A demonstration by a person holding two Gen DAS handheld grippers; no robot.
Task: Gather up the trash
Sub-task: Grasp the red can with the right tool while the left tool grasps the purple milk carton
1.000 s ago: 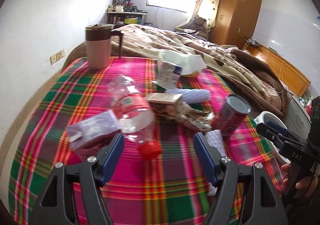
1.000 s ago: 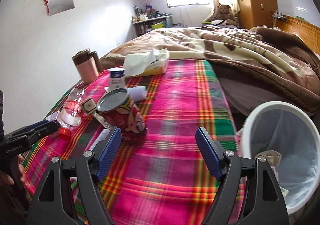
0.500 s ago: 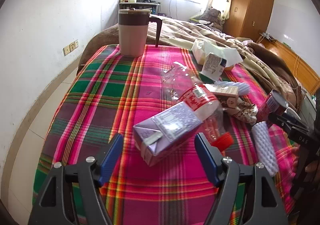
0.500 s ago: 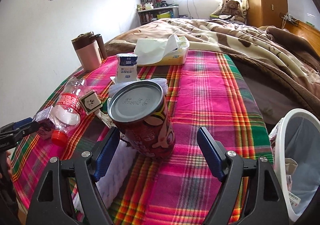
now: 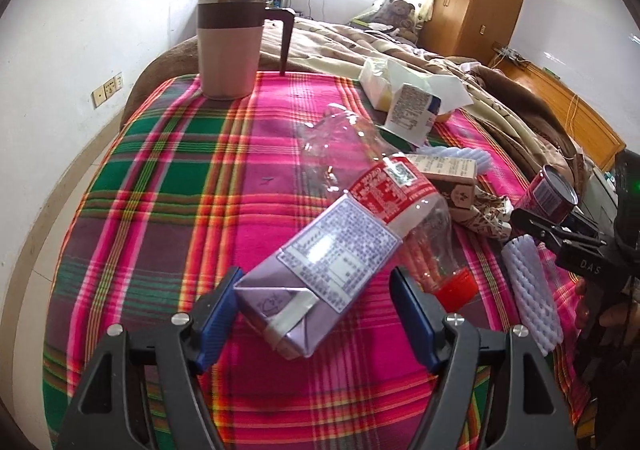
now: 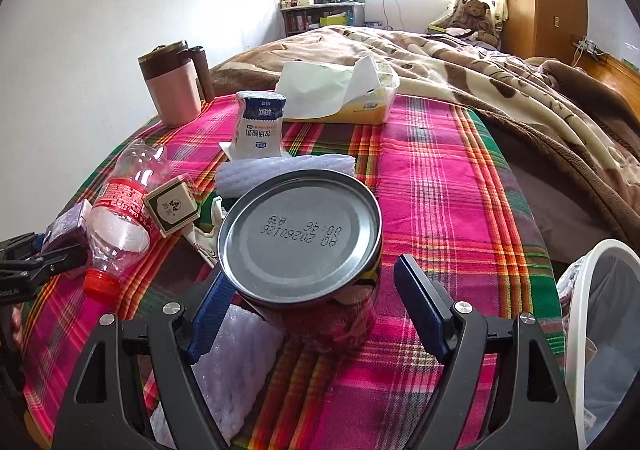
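- Left wrist view: left gripper [image 5: 316, 314] fingers wide, straddling the purple carton [image 5: 320, 270], which leans on the clear bottle [image 5: 384, 202], likely for pickup.
- Right wrist view: right gripper [image 6: 306, 314] fingers wide around the upright can [image 6: 304, 246]; bin [image 6: 600, 338] just right of the can, ready for trash.

- Left gripper [image 5: 314, 312]: fingers spread apart and angled downward; blue pads face each other, neither pressing on anything.
- Right gripper [image 6: 306, 312]: fingers likewise spread and angled downward, pads free of contact.
- Person's hand [image 5: 600, 312]: seen at the right edge of the left wrist view, wrapped around the right gripper's black handle.
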